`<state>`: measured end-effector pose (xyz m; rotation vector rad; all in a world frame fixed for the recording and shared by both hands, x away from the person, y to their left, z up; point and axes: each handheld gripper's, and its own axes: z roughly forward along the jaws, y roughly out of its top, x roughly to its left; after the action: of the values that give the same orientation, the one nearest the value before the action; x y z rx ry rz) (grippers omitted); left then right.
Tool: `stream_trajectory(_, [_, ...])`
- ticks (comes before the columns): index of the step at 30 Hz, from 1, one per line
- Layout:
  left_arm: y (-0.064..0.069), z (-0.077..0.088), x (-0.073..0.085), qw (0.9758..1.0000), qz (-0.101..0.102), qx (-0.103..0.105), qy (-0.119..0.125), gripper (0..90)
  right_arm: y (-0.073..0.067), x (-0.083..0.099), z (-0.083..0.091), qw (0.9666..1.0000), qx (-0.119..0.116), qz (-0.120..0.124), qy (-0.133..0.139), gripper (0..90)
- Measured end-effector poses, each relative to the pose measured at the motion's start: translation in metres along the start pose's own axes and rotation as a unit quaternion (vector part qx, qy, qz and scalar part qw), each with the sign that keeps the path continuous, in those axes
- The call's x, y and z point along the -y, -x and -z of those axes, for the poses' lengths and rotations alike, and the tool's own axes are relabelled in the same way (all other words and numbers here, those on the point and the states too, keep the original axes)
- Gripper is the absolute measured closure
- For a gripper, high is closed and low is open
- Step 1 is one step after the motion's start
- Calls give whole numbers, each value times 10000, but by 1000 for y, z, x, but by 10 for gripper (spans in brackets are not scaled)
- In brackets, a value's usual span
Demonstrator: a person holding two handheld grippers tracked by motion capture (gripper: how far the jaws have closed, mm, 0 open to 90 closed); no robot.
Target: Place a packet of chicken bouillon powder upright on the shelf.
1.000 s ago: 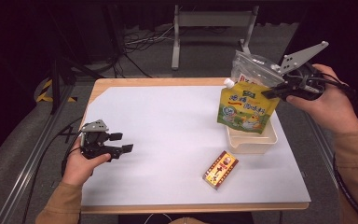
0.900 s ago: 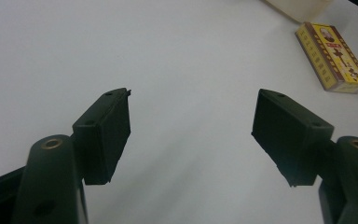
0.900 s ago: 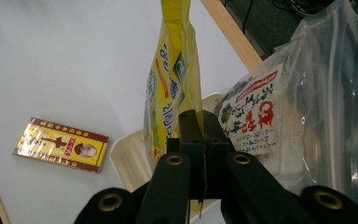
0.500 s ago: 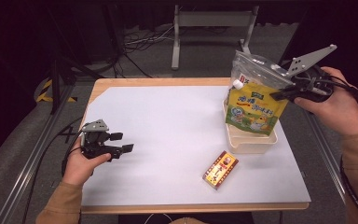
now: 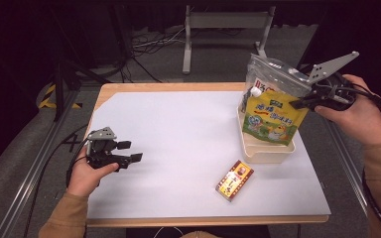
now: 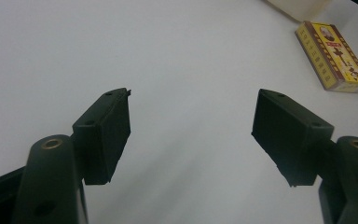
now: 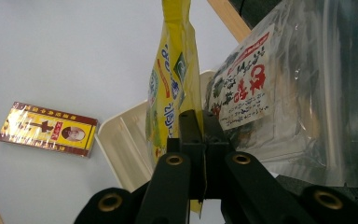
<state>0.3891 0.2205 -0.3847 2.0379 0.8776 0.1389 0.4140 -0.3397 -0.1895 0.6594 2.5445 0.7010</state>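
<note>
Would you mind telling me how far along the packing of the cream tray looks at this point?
Done: a clear bag already stands in the cream tray. In hand: the right claw is shut on the yellow pouch, upright with its base in the tray. Left: the small box lies on the white mat, and the left claw waits open nearby.

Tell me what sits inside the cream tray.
The yellow pouch, held by the right gripper, stands in the cream tray, with a clear bag behind it. The tray floor is mostly hidden.

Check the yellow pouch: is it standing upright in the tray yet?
Upright, yes: the yellow pouch stands on end in the cream tray, with the right tool shut on its edge.
</note>
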Motion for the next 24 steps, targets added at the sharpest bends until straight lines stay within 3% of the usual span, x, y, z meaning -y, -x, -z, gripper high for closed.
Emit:
stream_trajectory(19, [0,-2,0,10000,-28,8,-27,283,-4,6,2,9998,-155,141,1,900])
stream_trajectory(24, [1,-2,0,10000,-20,15,-33,283,-3,7,1,9998,-99,167,-51,900])
